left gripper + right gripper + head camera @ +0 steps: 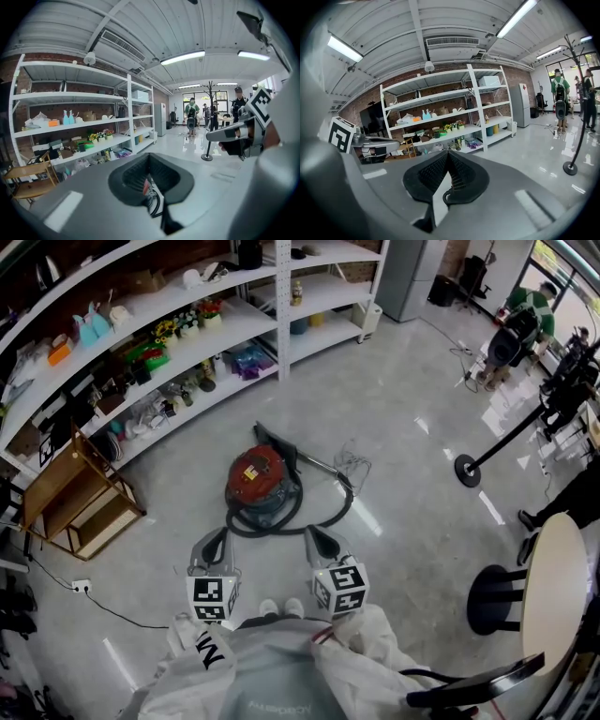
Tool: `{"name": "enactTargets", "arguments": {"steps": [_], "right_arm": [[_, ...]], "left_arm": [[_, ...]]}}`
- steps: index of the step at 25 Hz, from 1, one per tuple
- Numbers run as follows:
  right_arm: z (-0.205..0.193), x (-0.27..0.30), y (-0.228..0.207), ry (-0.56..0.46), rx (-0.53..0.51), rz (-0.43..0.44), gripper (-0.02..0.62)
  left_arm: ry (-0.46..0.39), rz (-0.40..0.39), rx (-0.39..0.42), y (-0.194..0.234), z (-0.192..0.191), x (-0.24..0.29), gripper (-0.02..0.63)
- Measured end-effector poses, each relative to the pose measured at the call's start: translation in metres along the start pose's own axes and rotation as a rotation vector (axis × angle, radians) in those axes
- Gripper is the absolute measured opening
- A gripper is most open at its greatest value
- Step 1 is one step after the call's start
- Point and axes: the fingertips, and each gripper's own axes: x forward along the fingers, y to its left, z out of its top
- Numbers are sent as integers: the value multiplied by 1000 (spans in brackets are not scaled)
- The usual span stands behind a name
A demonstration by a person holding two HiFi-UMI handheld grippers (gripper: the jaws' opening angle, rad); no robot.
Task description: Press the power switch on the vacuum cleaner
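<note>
While the vacuum cleaner (256, 476) sits on the floor (403, 456) just ahead of us, its hose (323, 512) looped around its near side, both grippers hang level short of it and touch nothing. We cannot make out the power switch on the red top from this height, nor whether it has been pressed, so the pose fits either reaching in or drawing away. In our judgement, any press goes best with one set of closed tips used as a blunt point, brought straight down so the body does not roll. The left gripper (149, 157) is clenched tip to tip on nothing, and the right gripper (447, 154) is likewise clenched and empty, with only hose showing behind the pads.
</note>
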Motion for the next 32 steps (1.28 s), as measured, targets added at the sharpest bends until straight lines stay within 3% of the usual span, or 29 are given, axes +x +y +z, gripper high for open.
{"name": "enactTargets", "arguments": {"steps": [11,32], "right_arm": [[12,10,23,-8,-46,8,0],[9,17,26,7,-34,2,0]], "left_arm": [[-27,17,-22,26,2,-7,0],[-18,-9,-32,28,-1,-2,0]]}}
